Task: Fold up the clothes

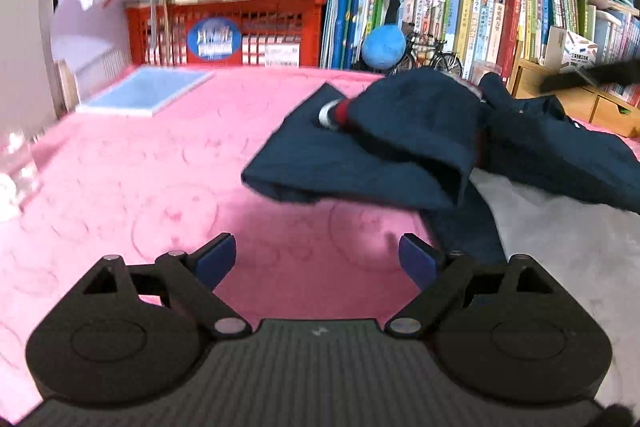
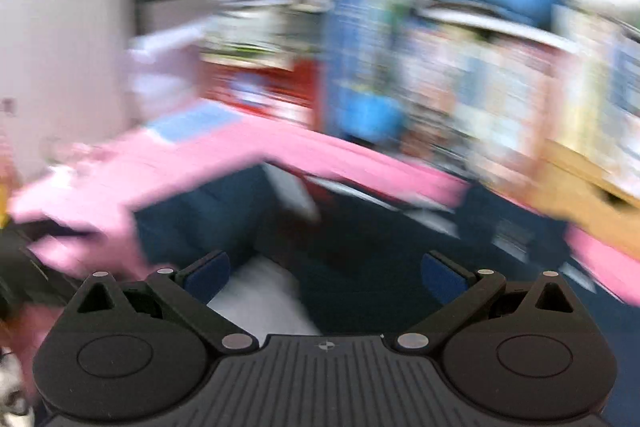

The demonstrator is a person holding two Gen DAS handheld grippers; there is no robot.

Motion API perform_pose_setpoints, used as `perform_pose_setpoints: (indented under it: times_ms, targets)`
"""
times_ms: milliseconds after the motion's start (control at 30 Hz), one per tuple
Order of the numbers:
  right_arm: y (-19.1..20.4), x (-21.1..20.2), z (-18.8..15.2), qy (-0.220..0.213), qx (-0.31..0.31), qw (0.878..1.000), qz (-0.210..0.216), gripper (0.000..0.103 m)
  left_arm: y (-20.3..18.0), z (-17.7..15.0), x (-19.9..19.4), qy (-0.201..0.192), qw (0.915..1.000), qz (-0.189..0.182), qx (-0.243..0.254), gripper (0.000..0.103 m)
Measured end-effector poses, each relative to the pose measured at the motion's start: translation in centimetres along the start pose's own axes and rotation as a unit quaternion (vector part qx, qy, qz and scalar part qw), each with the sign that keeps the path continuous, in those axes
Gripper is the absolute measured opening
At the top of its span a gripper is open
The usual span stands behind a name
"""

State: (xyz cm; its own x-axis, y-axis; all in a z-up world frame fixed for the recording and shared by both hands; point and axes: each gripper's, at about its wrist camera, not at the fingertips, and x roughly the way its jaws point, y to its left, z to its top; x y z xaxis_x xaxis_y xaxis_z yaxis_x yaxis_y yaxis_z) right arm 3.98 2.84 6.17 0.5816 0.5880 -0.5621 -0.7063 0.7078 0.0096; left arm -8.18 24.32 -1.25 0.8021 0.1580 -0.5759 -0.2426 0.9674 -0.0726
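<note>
Lying rumpled on the pink cover, the navy garment looks soft and light; grip a hem edge. Left gripper and right gripper gape, empty.

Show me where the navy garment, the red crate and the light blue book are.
navy garment (image 1: 360,163): left wrist view, on its folded front panel.
red crate (image 1: 280,27): left wrist view, on its lattice front wall.
light blue book (image 1: 148,91): left wrist view, on its cover.
</note>
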Motion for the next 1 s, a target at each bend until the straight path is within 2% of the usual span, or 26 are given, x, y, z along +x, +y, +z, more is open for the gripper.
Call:
perform_pose_setpoints:
  times_ms: [67,133,200,233,267,300,333,433,600,667,733,800,833,867,900,933,967,1000]
  targets:
    - [3.4,3.3,2.2,0.004,-0.015,0.999,0.035,0.103,0.5,-0.1,0.2,0.002,0.9999,-0.001,-0.014,0.089]
    - [6.4,6.9,3.4,0.022,-0.038,0.998,0.050,0.103,0.5,-0.1,0.1,0.000,0.9999,-0.002,-0.014,0.089]
    - [8.8,10.6,3.4,0.052,-0.076,0.995,0.024,0.103,0.5,0.0,0.1,-0.002,0.9999,-0.004,-0.013,0.089]
    - [9.5,12.1,3.2,0.068,-0.090,0.994,0.001,0.097,0.5,0.0,0.1,-0.004,0.9999,-0.008,-0.014,0.089]
    - [9.8,13.1,2.8,0.077,-0.095,0.992,-0.020,0.086,0.5,-0.2,0.0,-0.006,0.9998,-0.008,-0.016,0.089]
    - [9.5,13.5,2.3,0.079,-0.085,0.993,-0.030,0.046,0.6,-0.2,0.0,-0.008,0.9998,-0.009,-0.017,0.089]
    - [8.4,13.0,2.2,0.073,-0.048,0.996,-0.019,0.024,0.6,-0.3,0.0,-0.010,0.9997,-0.010,-0.018,0.089]
    - [5.2,9.8,2.4,0.037,0.037,0.999,-0.005,0.017,0.6,-0.3,0.1,-0.009,0.9997,-0.014,-0.019,0.089]
    - [-1.0,0.0,2.0,-0.073,0.088,0.993,-0.040,0.017,0.6,-0.3,0.1,-0.006,0.9997,-0.012,-0.020,0.089]
    - [-3.6,-3.5,1.0,-0.107,0.104,0.986,-0.074,0.017,0.5,-0.3,0.1,-0.005,0.9998,-0.009,-0.018,0.089]
    - [-6.4,-5.2,-0.7,-0.106,0.118,0.979,-0.126,0.018,0.3,-0.2,0.2,-0.002,0.9999,-0.005,-0.013,0.090]
    - [-8.0,-5.0,-2.4,-0.074,0.137,0.975,-0.158,0.021,-0.1,-0.2,0.3,0.002,1.0000,0.002,-0.003,0.090]
    - [-8.4,-4.8,-3.1,-0.058,0.142,0.974,-0.165,0.027,-0.3,-0.3,0.3,0.003,1.0000,0.006,0.001,0.090]
    - [-7.8,-4.3,-3.6,-0.050,0.130,0.979,-0.152,0.036,-0.4,-0.3,0.3,0.003,1.0000,0.008,0.004,0.090]
    - [-6.3,-3.6,-3.6,-0.051,0.097,0.985,-0.135,0.067,-0.5,-0.3,0.3,0.003,0.9999,0.010,0.007,0.090]
    - [-4.7,-2.9,-3.7,-0.052,0.062,0.990,-0.119,0.094,-0.5,-0.3,0.3,0.002,0.9999,0.013,0.007,0.090]
    - [-2.4,-1.8,-3.4,-0.061,0.015,0.992,-0.106,0.098,-0.4,-0.3,0.3,0.002,0.9999,0.015,0.006,0.090]
    - [-0.3,-0.7,-3.2,-0.069,-0.031,0.993,-0.093,0.098,-0.4,-0.3,0.3,0.001,0.9999,0.017,0.004,0.090]
